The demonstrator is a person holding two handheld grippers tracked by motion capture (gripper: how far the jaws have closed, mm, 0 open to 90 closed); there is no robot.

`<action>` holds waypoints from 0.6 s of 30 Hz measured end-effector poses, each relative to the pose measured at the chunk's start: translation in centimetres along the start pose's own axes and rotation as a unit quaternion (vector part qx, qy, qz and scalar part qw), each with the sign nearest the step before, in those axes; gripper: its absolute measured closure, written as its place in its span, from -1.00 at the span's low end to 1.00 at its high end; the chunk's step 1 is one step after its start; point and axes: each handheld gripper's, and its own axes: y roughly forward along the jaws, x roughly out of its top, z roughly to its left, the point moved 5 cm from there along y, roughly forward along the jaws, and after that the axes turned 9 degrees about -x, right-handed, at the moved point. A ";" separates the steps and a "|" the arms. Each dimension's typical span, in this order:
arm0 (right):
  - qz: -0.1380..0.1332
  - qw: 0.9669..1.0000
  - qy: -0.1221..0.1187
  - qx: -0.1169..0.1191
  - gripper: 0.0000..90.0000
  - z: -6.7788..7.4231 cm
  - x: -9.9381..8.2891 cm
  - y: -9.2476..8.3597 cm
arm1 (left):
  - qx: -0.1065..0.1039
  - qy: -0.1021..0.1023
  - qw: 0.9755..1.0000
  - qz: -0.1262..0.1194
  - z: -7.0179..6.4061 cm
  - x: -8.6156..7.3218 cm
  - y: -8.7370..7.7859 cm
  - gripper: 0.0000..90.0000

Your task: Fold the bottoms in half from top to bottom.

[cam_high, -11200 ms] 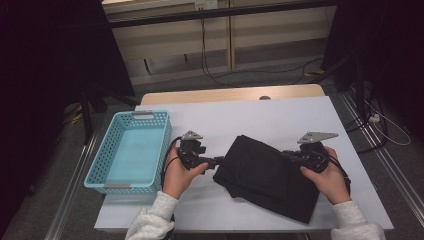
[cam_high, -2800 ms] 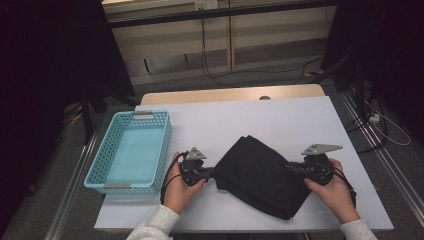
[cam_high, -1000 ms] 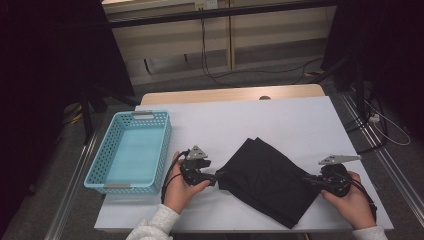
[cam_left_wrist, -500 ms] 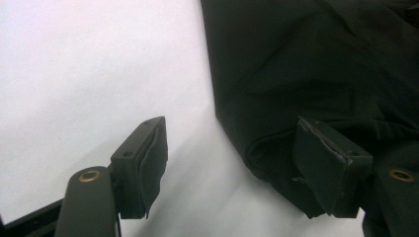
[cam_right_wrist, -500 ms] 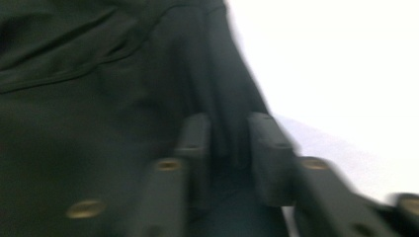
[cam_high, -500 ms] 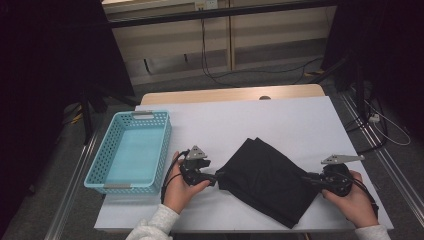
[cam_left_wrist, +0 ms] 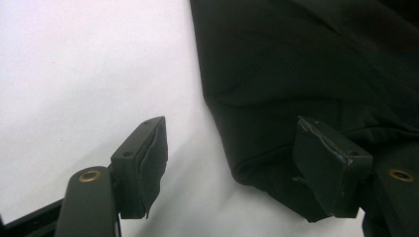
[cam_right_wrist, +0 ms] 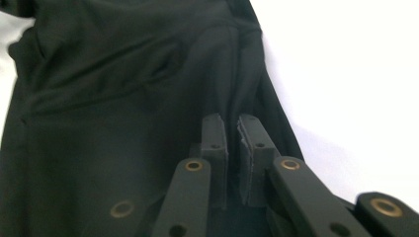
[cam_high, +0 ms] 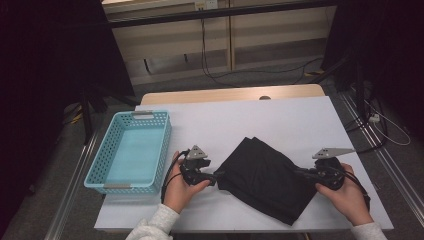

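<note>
The black cloth (cam_high: 265,180) lies folded on the white surface (cam_high: 280,120), a bit right of the blue basket (cam_high: 131,151), with one corner already poking close to the surface's near edge. The right tongs (cam_high: 303,173) have just been closing and are pinching a fold at the cloth's right side; in the right gripper view the pads (cam_right_wrist: 247,148) sit nearly together with fabric between them. The left tongs (cam_high: 216,176) are spread at the cloth's left edge, one pad over the fabric and one over bare white, gripping nothing.

What I'd worry about: that right pinch looks like it only catches a thin ridge, so a pull could slip off or drag the layers apart and undo the fold. And pulling toward the near edge could send that corner over. Plenty of open room behind the cloth and between it and the basket, though.
</note>
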 end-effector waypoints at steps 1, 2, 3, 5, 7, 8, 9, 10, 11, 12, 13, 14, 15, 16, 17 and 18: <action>-0.003 1.000 0.000 -0.003 0.84 -0.1 0.3 0.2 | -0.001 0.000 1.000 -0.001 0.0 0.0 0.0 -0.34; -0.003 1.000 0.003 -0.003 0.84 -0.1 0.4 0.5 | -0.002 -0.002 1.000 -0.001 0.0 -0.1 0.0 -0.33; -0.001 1.000 0.003 -0.002 0.84 -0.3 0.4 0.7 | -0.001 -0.001 1.000 0.000 0.0 -0.1 -0.1 -0.33; 0.010 1.000 0.003 -0.008 0.84 -0.5 0.2 0.9 | 0.000 -0.001 1.000 -0.002 0.0 -0.1 -0.2 -0.33; 0.008 1.000 0.007 -0.007 0.84 -0.6 0.0 0.6 | 0.000 -0.001 1.000 -0.001 0.1 -0.2 -0.3 -0.33; 0.007 1.000 0.006 -0.008 0.84 -0.7 -0.2 0.4 | 0.001 -0.003 1.000 -0.002 0.1 -0.2 -0.3 -0.33; 0.007 1.000 0.006 -0.009 0.84 -0.7 -0.3 0.2 | 0.001 -0.001 1.000 -0.002 0.1 -0.2 -0.3 -0.33; 0.008 1.000 0.010 -0.010 0.84 -0.7 -0.5 0.0 | 0.002 -0.001 1.000 -0.003 0.1 -0.1 -0.3 -0.33; 0.009 1.000 0.014 -0.011 0.84 -0.8 -0.6 -0.4 | 0.002 -0.001 1.000 -0.003 0.1 -0.1 -0.3 -0.34; 0.008 1.000 0.020 -0.011 0.83 -0.8 -0.7 -0.8 | 0.002 0.000 1.000 -0.002 0.0 -0.1 -0.4 -0.33; 0.009 1.000 0.026 -0.009 0.83 -0.8 -0.9 -1.2 | 0.002 0.000 1.000 -0.003 0.0 -0.1 -0.3 -0.34; 0.010 0.999 0.029 -0.016 0.83 -0.9 -1.1 -1.5 | 0.002 0.000 1.000 -0.002 0.0 -0.1 -0.3 -0.34; 0.012 0.999 0.033 -0.023 0.83 -0.9 -1.3 -1.8 | 0.001 0.002 1.000 0.000 0.1 -0.1 -0.3 -0.33; 0.020 0.999 0.035 -0.030 0.83 -1.0 -1.7 -2.0 | 0.002 0.002 1.000 -0.001 0.0 -0.1 -0.3 -0.34; 0.027 0.998 0.037 -0.036 0.83 -1.1 -2.1 -2.0 | 0.002 0.003 1.000 0.000 0.0 -0.1 -0.2 -0.34; 0.041 0.997 0.042 -0.041 0.83 -1.3 -2.6 -2.0 | 0.001 0.001 1.000 -0.002 0.0 0.0 -0.2 -0.34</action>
